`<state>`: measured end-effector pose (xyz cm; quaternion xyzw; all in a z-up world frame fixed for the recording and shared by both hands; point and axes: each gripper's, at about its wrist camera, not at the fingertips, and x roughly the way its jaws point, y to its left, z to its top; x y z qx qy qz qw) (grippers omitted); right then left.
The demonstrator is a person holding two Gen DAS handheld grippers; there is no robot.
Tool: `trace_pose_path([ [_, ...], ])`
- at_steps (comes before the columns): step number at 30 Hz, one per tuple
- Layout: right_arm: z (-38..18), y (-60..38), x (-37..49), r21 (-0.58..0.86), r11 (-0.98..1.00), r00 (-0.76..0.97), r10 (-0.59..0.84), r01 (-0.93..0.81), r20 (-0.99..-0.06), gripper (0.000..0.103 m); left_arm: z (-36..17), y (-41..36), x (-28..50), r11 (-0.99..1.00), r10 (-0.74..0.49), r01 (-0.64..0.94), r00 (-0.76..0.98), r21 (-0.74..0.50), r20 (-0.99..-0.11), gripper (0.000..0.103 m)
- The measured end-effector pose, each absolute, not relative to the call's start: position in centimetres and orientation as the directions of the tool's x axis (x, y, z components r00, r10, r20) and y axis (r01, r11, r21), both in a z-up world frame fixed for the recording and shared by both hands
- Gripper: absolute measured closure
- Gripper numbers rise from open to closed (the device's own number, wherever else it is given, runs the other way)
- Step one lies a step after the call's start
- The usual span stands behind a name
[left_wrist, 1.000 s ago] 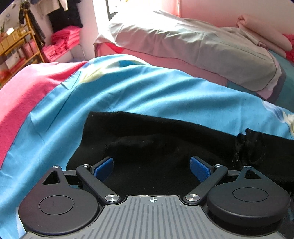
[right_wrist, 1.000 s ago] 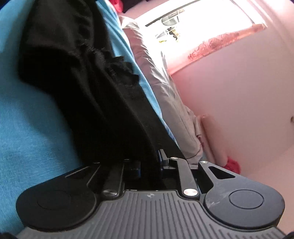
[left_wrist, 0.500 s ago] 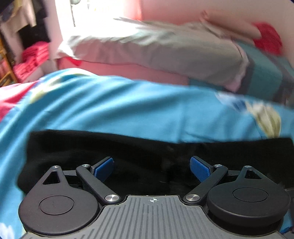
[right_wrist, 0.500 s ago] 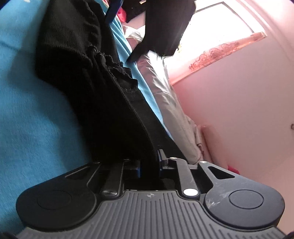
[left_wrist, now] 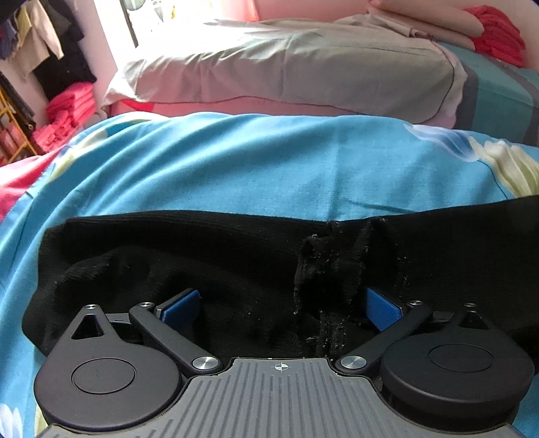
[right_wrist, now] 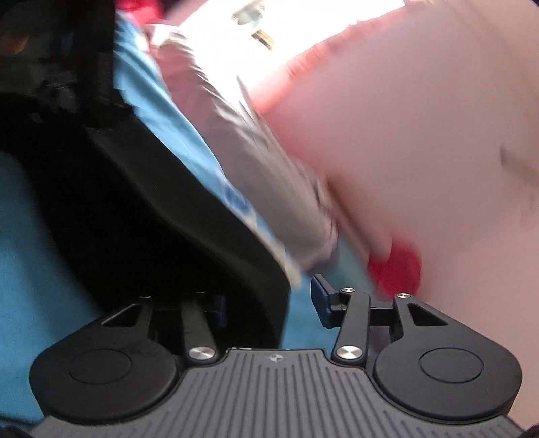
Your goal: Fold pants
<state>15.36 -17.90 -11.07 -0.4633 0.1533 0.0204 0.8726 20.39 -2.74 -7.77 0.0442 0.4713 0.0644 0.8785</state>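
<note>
Pants [left_wrist: 235, 256] of black ribbed knit lay across the near part of the bed, on a smooth blue sheet [left_wrist: 269, 168] printed with pale flowers. In the left wrist view the cloth formed a long, flat band from left to right, with a straight far edge and a rounded left end. A bunched, puckered seam stood up near the middle, flecked with lint.

The left tongs [left_wrist: 283, 308] hung just over this cloth, their blue pads [left_wrist: 180, 303] set wide apart and gripping nothing; the puckered seam partly hid the right pad.

In the right wrist view, which was blurred, the pants [right_wrist: 151, 219] showed as a thick dark fold with a curved edge running down toward the right tongs [right_wrist: 269, 303]. Those tongs had just been opening. The fold lay against the left pad, which was mostly hidden behind it. The right pad [right_wrist: 320, 300] stood clear of the cloth with blue sheet showing in the gap, so the fabric was between the pads but not pinched.

Farther back on the bed lay a long grey pillow [left_wrist: 303, 70], soft and creased, with thin dark piping. Beyond it, at the far right, were rolled pink bedding [left_wrist: 421, 20] and a red ribbed cloth [left_wrist: 498, 33]. At the far left stood a stack of folded pink towels [left_wrist: 64, 114].
</note>
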Motion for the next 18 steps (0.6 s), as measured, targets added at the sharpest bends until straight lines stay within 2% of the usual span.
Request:
trace_pose_path([
  [3,-10.4,-19.5,18.3,-0.798,0.587,0.950,-0.154,-0.132,-0.271,0.044,-7.7,-2.9,20.5,0.986,0.165,-0.066,0.547,0.154,-0.821,0.000],
  [6,-8.6,-23.1,20.0,-0.647,0.756,0.906,-0.199,-0.100,-0.373,0.042,-7.7,-3.0,20.5,0.990,0.134,-0.040,0.546,0.134,-0.827,0.000],
  [7,-8.9,-23.2,19.9,-0.648,0.755,0.900,-0.208,-0.102,-0.383,0.043,-7.8,-3.2,20.5,0.989,0.140,-0.039,0.548,0.142,-0.825,0.000],
  [9,-10.6,-22.0,18.6,-0.734,0.663,0.898,-0.220,-0.149,-0.380,0.063,-7.9,-3.5,20.4,0.986,0.156,-0.041,0.553,0.160,-0.818,0.000],
  [11,-10.7,-20.7,17.0,-0.745,0.638,0.919,-0.148,-0.194,-0.366,0.064,-8.0,-3.6,20.5,0.986,0.158,-0.045,0.554,0.160,-0.818,0.000],
  [13,-11.1,-20.0,17.2,-0.766,0.612,0.939,-0.107,-0.197,-0.327,0.060,-8.0,-3.6,20.6,0.986,0.157,-0.047,0.554,0.157,-0.818,0.000],
  [14,-11.2,-20.5,18.3,-0.775,0.608,0.934,-0.151,-0.172,-0.325,0.053,-8.0,-3.6,20.6,0.987,0.156,-0.046,0.552,0.156,-0.819,0.000],
  [15,-10.9,-22.0,19.6,-0.738,0.662,0.912,-0.211,-0.132,-0.353,0.039,-8.0,-3.6,20.6,0.987,0.153,-0.043,0.551,0.155,-0.820,0.000],
  [17,-10.0,-24.6,20.1,-0.626,0.772,0.874,-0.225,-0.110,-0.431,0.035,-7.9,-3.5,20.6,0.989,0.140,-0.031,0.550,0.148,-0.823,0.000],
  [18,-10.2,-24.3,19.9,-0.644,0.756,0.874,-0.227,-0.120,-0.429,0.035,-7.9,-3.5,20.7,0.989,0.136,-0.026,0.550,0.146,-0.824,0.000],
])
